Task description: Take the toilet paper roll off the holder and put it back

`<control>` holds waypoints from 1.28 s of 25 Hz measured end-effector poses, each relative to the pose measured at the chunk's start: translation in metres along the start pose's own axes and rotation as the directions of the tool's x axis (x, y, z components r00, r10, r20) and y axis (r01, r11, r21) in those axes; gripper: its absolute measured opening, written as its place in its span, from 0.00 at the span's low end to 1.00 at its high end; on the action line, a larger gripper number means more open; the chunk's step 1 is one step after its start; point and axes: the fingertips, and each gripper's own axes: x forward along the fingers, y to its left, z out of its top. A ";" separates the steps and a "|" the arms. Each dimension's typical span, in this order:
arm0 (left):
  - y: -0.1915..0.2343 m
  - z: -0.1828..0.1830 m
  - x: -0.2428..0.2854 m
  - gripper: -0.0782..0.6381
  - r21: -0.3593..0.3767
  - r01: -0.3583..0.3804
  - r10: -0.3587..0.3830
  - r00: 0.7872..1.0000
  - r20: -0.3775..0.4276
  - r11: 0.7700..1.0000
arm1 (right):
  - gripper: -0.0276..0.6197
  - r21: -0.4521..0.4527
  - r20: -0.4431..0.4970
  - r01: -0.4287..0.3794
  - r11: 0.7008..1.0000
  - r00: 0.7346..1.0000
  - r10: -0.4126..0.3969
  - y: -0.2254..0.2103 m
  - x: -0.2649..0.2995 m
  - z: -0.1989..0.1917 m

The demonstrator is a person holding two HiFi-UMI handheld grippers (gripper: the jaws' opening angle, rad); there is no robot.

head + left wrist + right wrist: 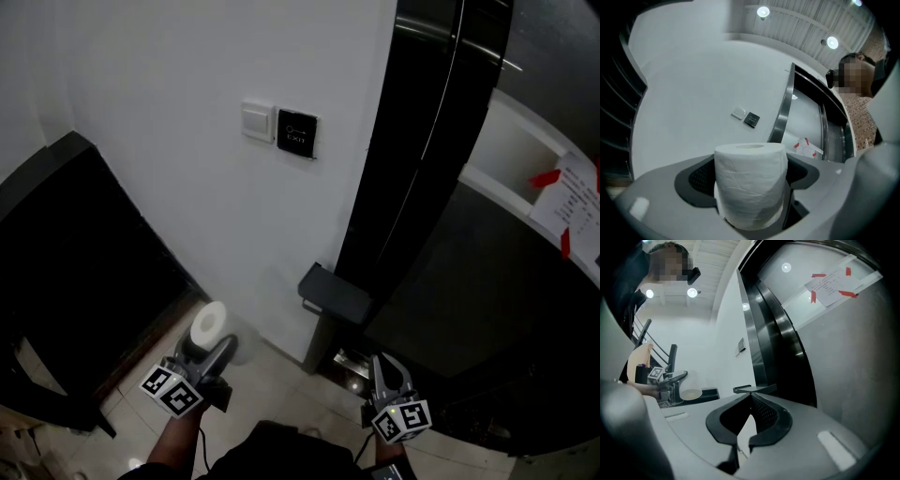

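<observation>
A white toilet paper roll (208, 322) stands upright between the jaws of my left gripper (209, 345), which is shut on it, low by the white wall. In the left gripper view the roll (750, 185) fills the gap between the grey jaws. The dark grey holder (333, 292) juts from the wall beside the black column, to the right of the roll and apart from it. My right gripper (380, 363) hangs just below and right of the holder, shut with nothing in it. Its tips meet in the right gripper view, right gripper (751, 393), with the holder (749, 389) just beyond them.
A white switch (258, 120) and a black card reader (296, 132) sit higher on the wall. A black glossy column (412, 178) and a dark curved panel with a taped paper notice (574, 208) stand right. A black cabinet (66, 253) stands left. Pale tiles (272, 394) lie below.
</observation>
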 end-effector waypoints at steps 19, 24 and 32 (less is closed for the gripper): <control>-0.025 -0.007 0.029 0.71 0.051 0.077 -0.075 0.997 -0.035 0.996 | 0.06 -0.001 0.018 0.048 0.999 0.999 -0.048 -0.021 -0.020 0.005; -0.034 -0.012 0.044 0.71 0.078 0.104 -0.099 0.993 -0.059 0.992 | 0.06 -0.005 0.018 0.056 0.998 0.998 -0.056 -0.025 -0.027 0.006; -0.067 -0.019 0.102 0.71 0.183 0.187 -0.169 0.979 -0.113 0.965 | 0.06 -0.004 0.025 0.078 0.997 0.997 -0.078 -0.040 -0.040 0.010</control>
